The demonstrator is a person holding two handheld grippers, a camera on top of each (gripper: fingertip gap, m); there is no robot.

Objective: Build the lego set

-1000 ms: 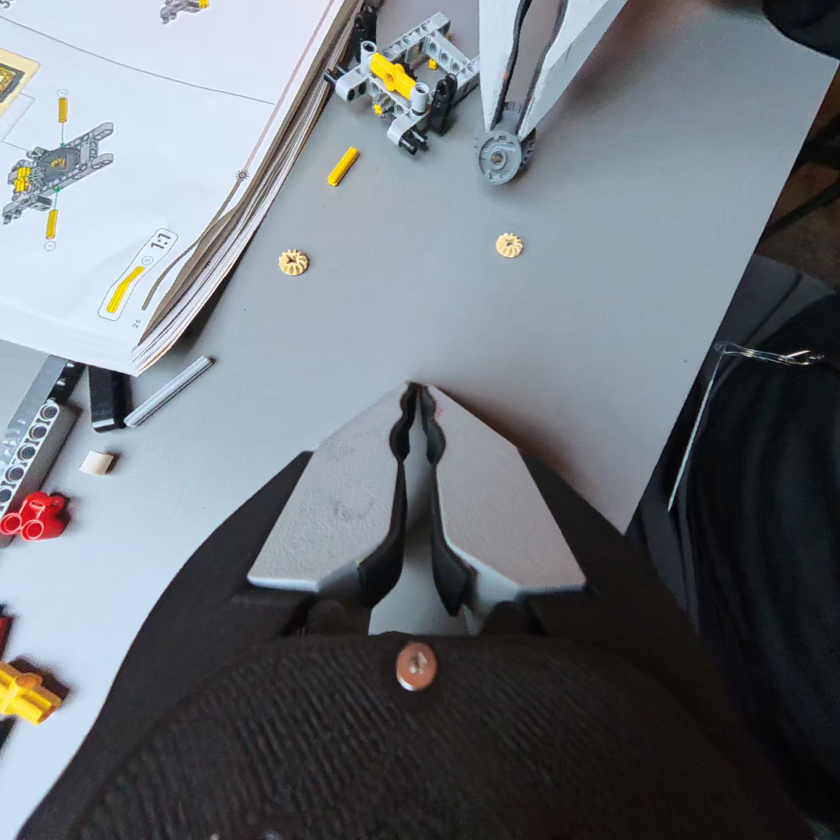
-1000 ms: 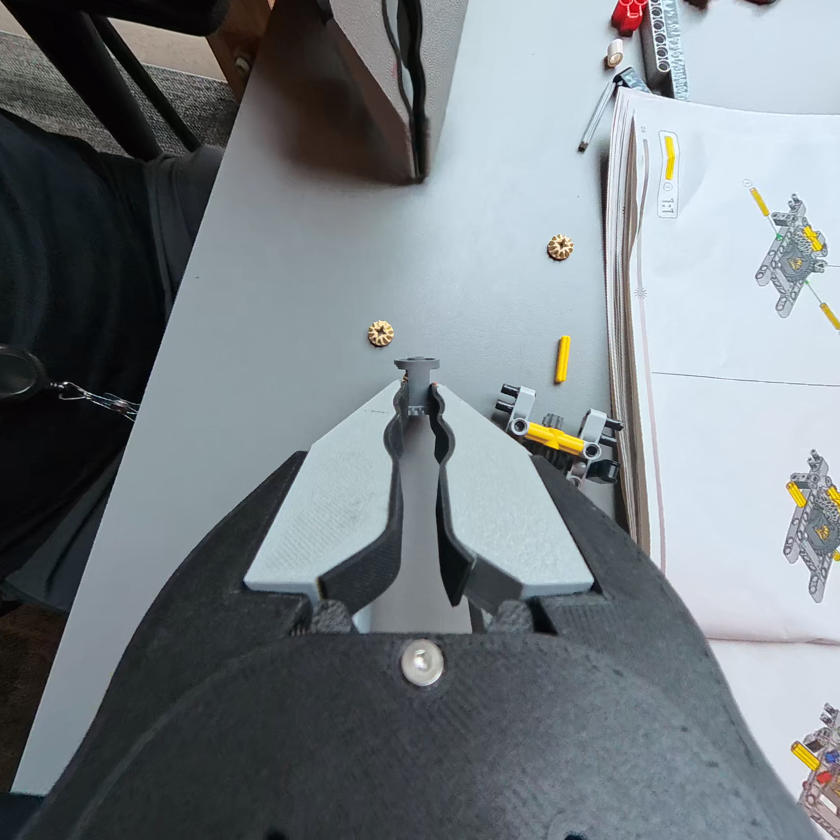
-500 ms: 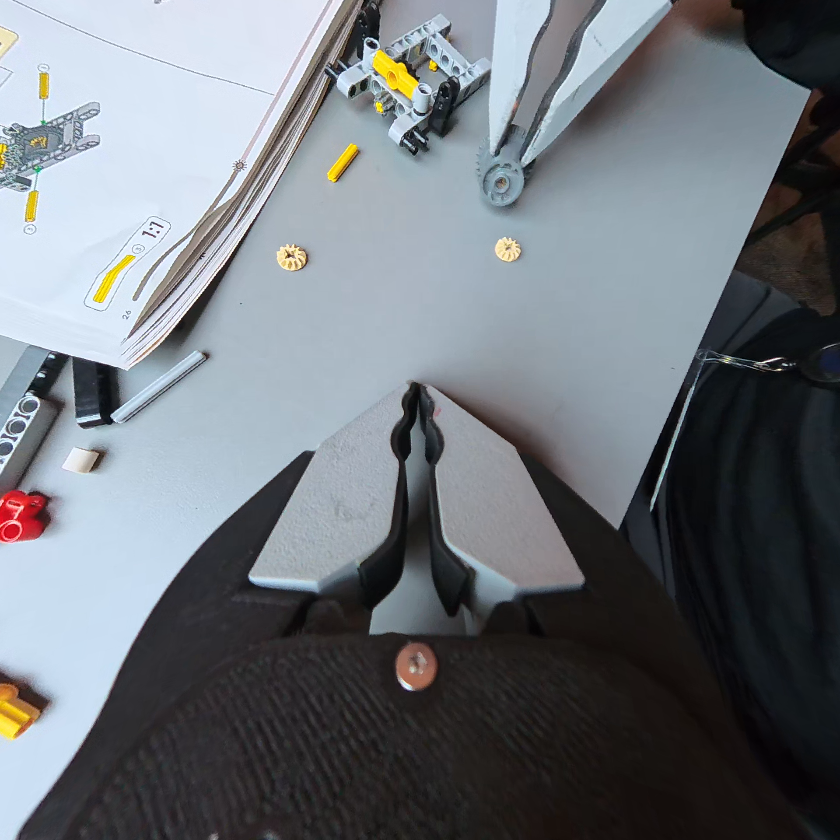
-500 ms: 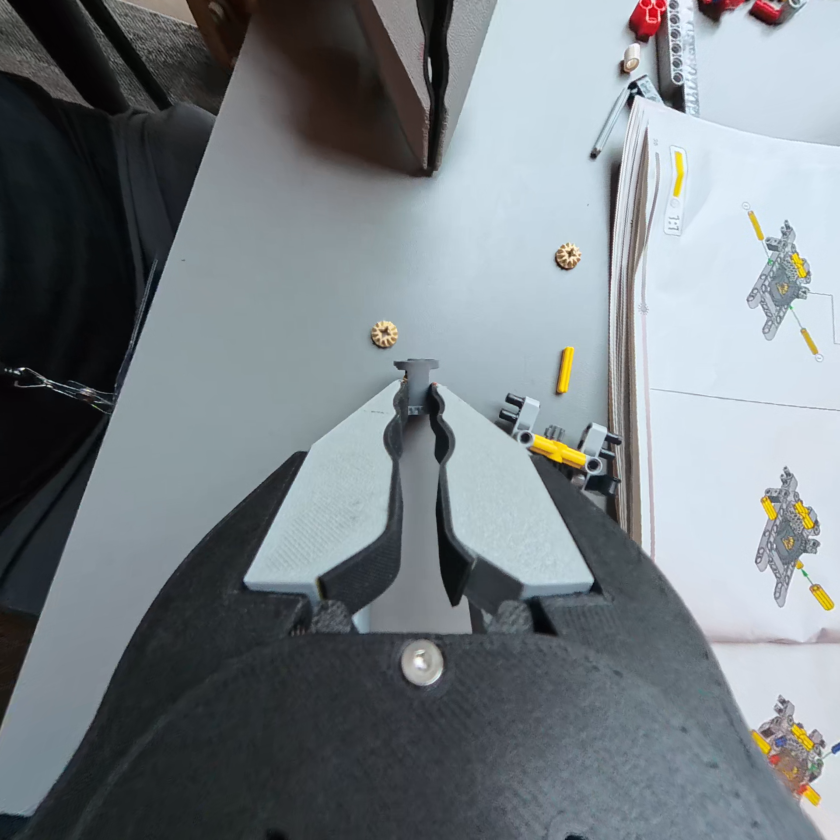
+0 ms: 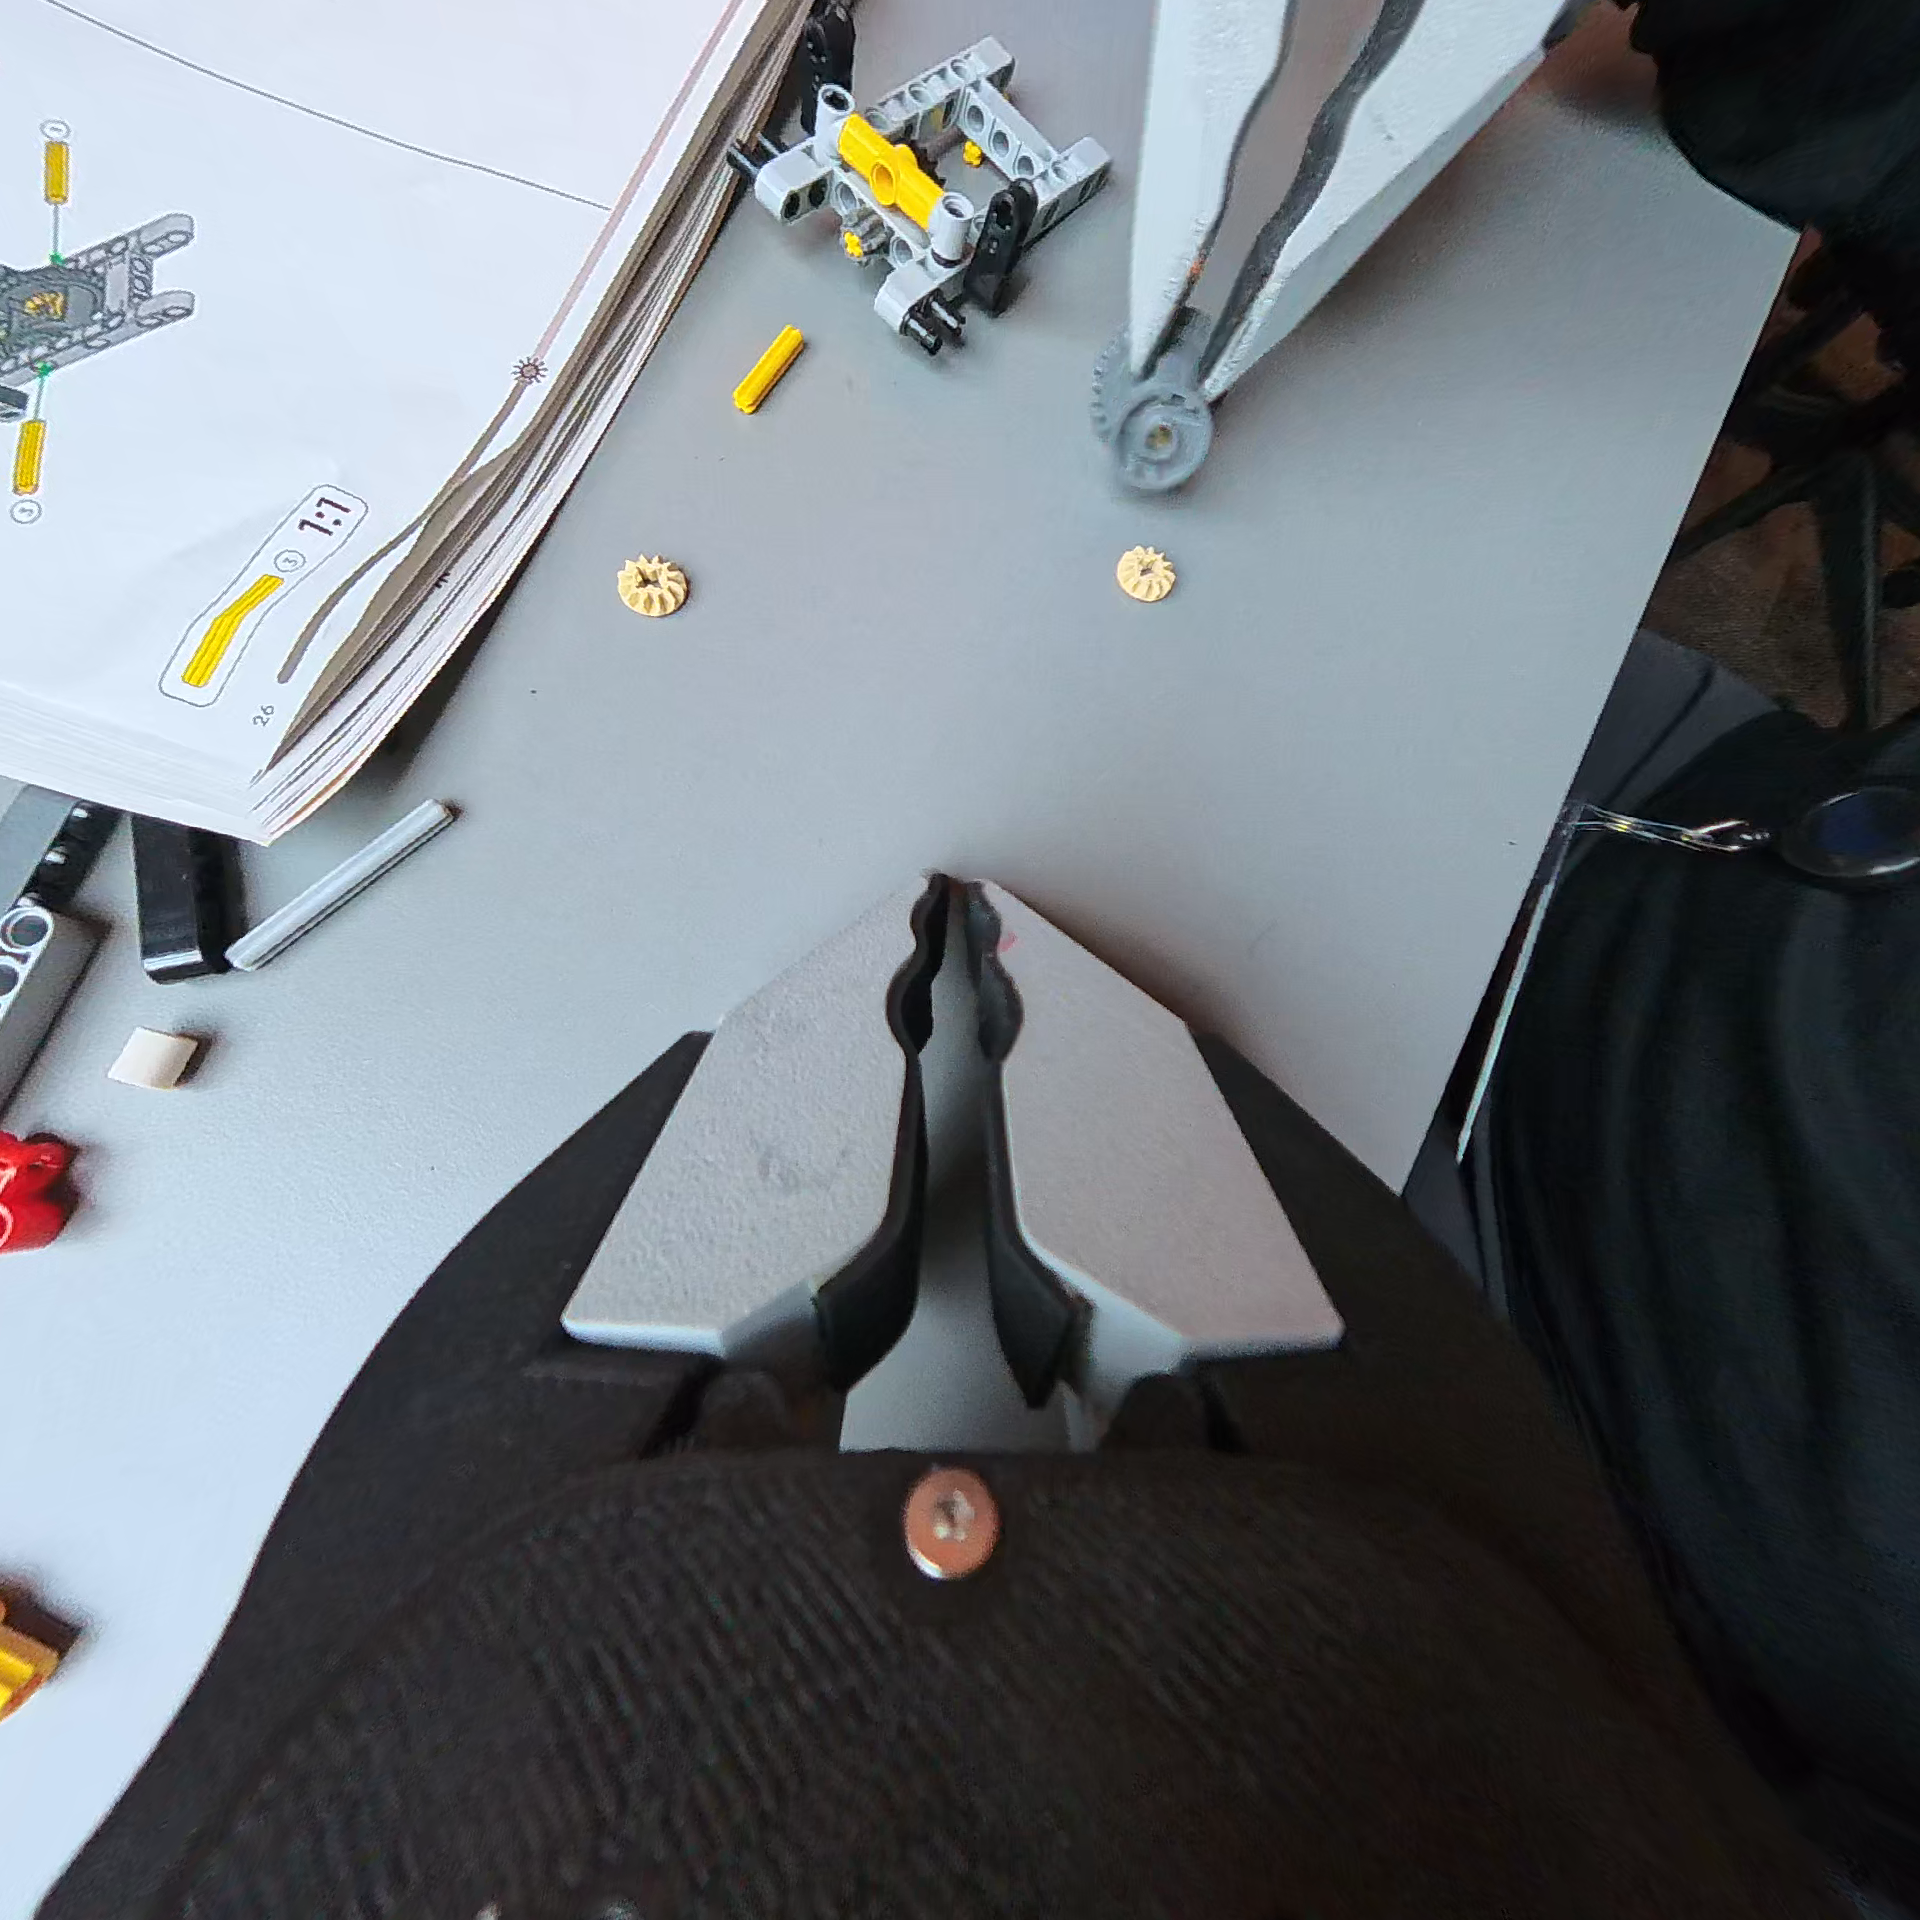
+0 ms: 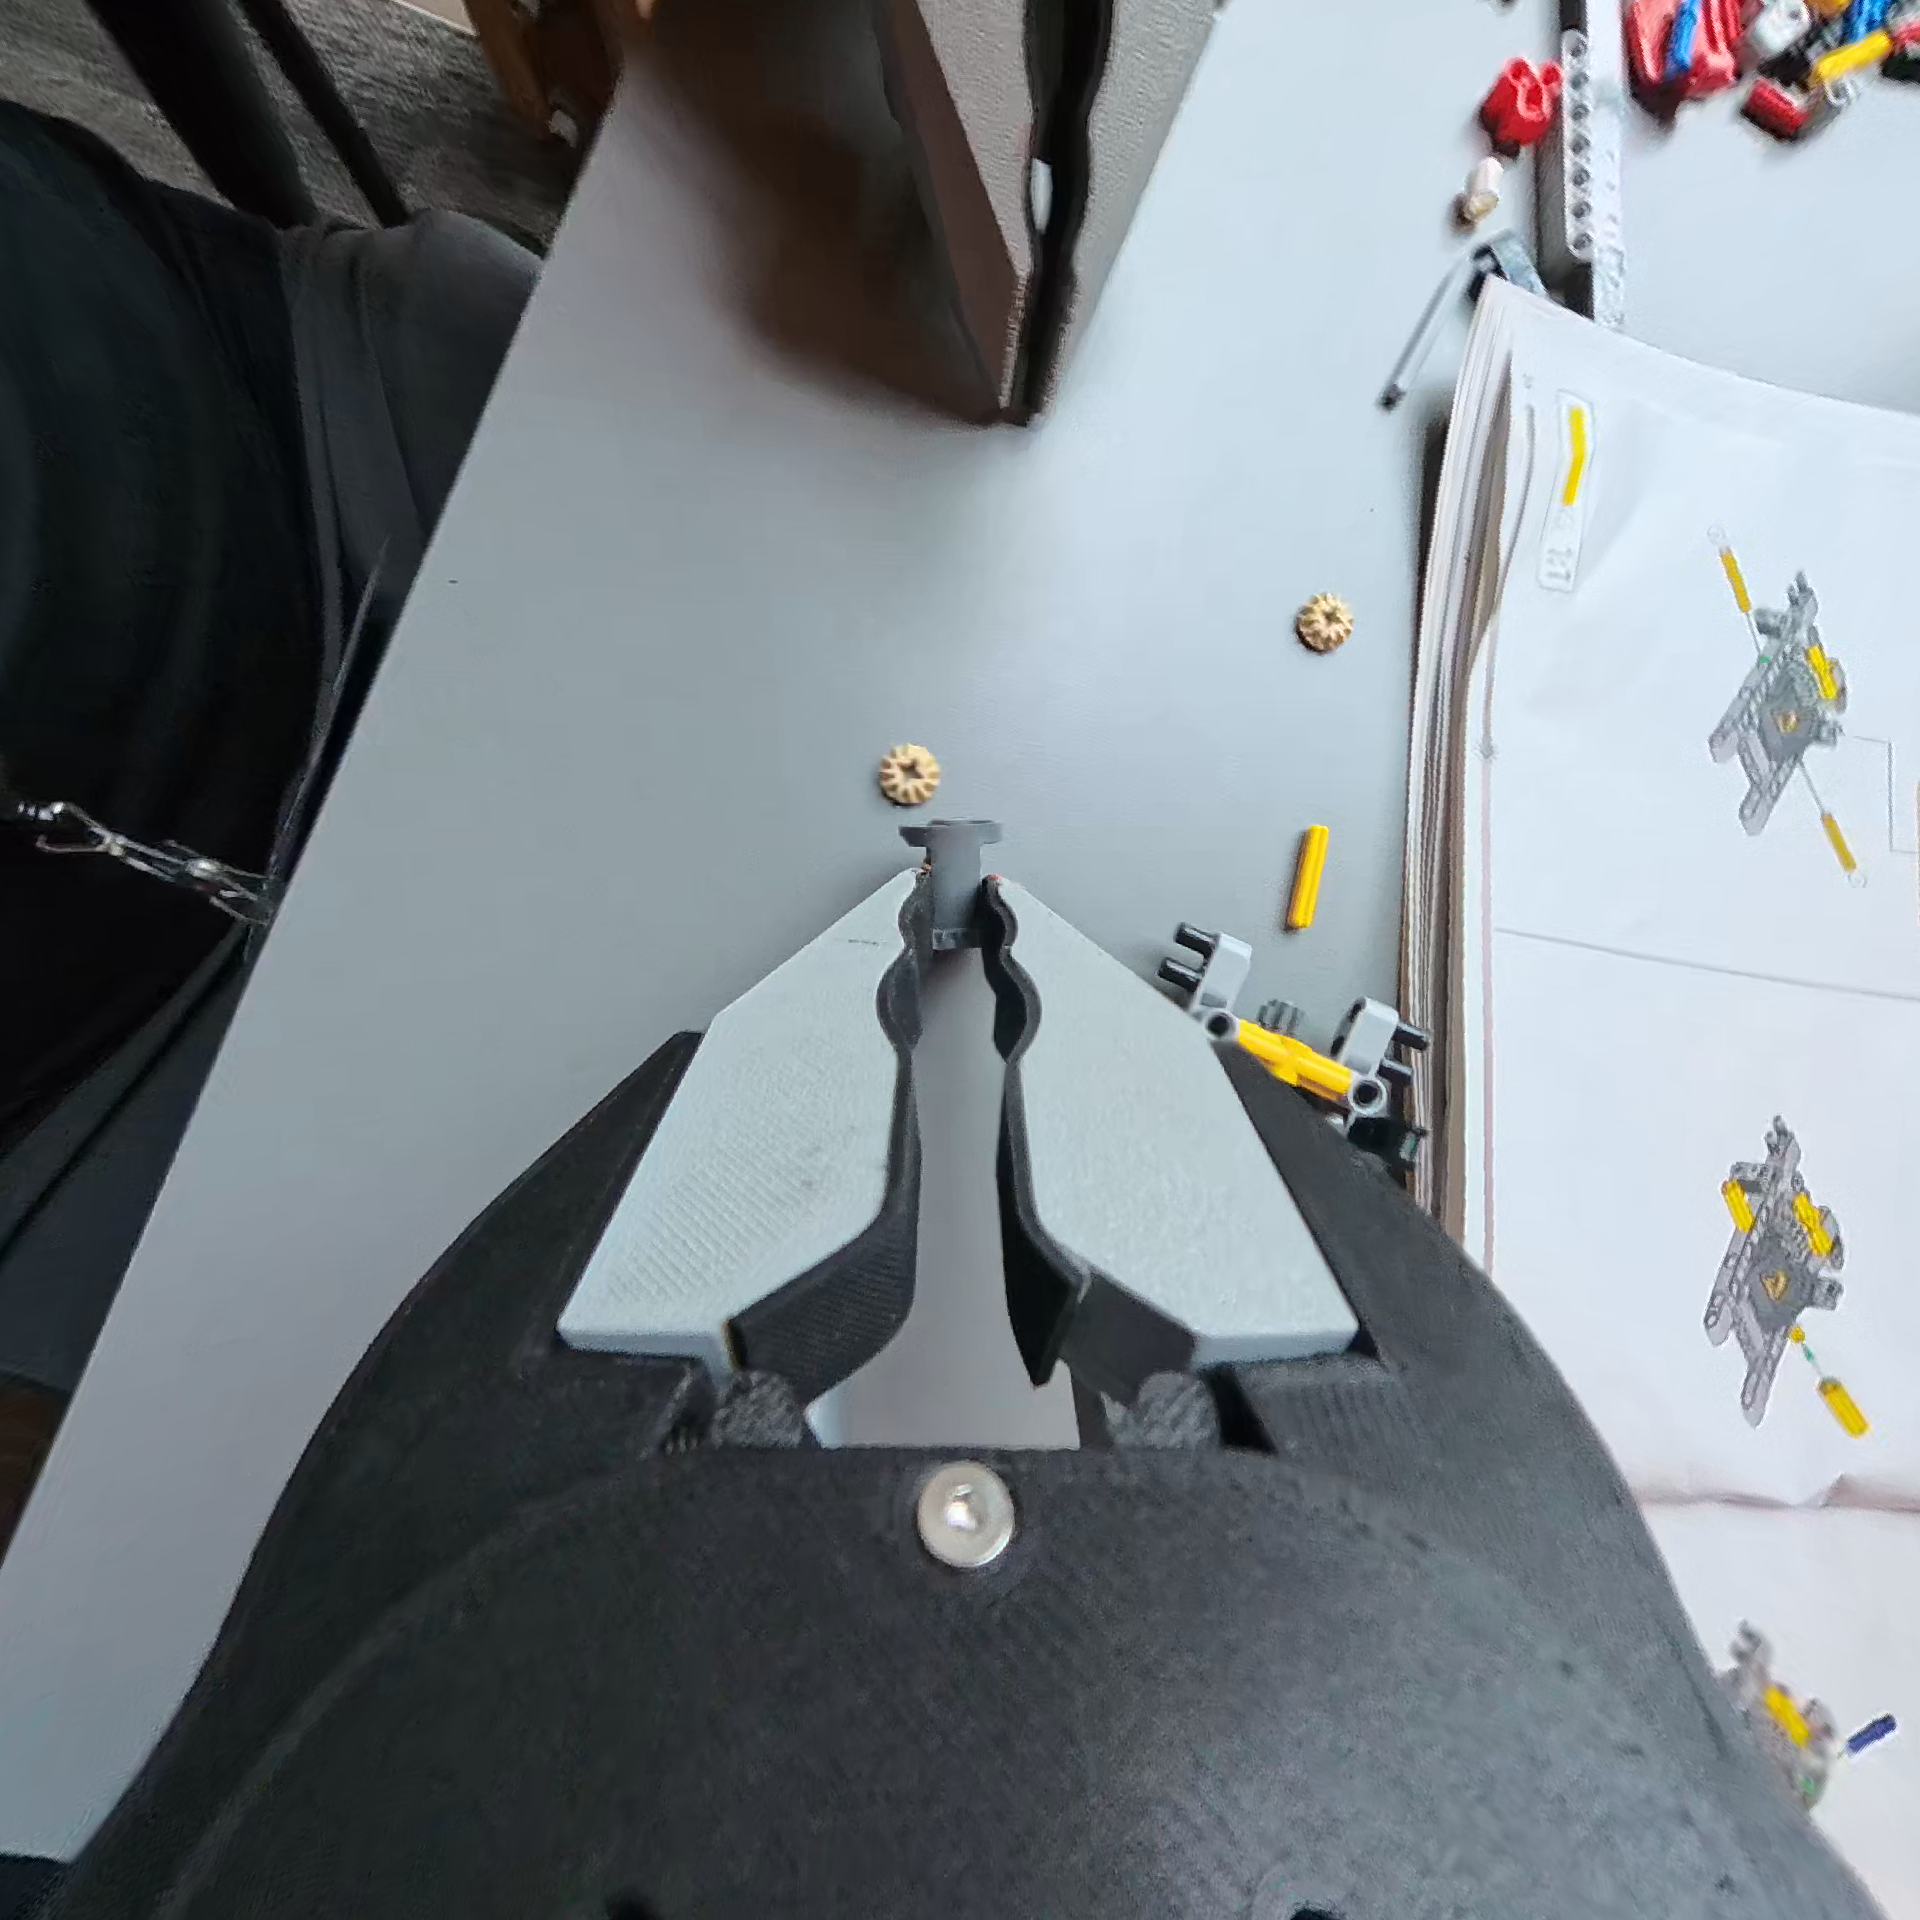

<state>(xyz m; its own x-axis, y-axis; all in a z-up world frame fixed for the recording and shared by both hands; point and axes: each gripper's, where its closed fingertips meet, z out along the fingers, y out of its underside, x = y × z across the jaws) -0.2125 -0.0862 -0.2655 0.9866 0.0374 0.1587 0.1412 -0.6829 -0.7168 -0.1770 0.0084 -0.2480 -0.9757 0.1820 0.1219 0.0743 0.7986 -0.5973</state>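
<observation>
My right gripper is shut on a dark grey gear and holds it over the grey table; it also shows in the left wrist view. A grey frame assembly with a yellow piece lies beside the open instruction booklet, right of my right gripper. Two tan small gears and a short yellow axle lie loose on the table. My left gripper is shut and empty, above bare table near the front edge.
A light grey axle, a black beam, a small tan piece and a red connector lie left of my left gripper. A pile of loose parts sits far off. A person in black clothing is at the table edge. It is some 8 cm from my right tips to the short yellow axle. Look for it in the right wrist view too.
Both views have shifted slightly; the right gripper with the gear has come a little closer toward the tan gear. Both grippers stay shut.
</observation>
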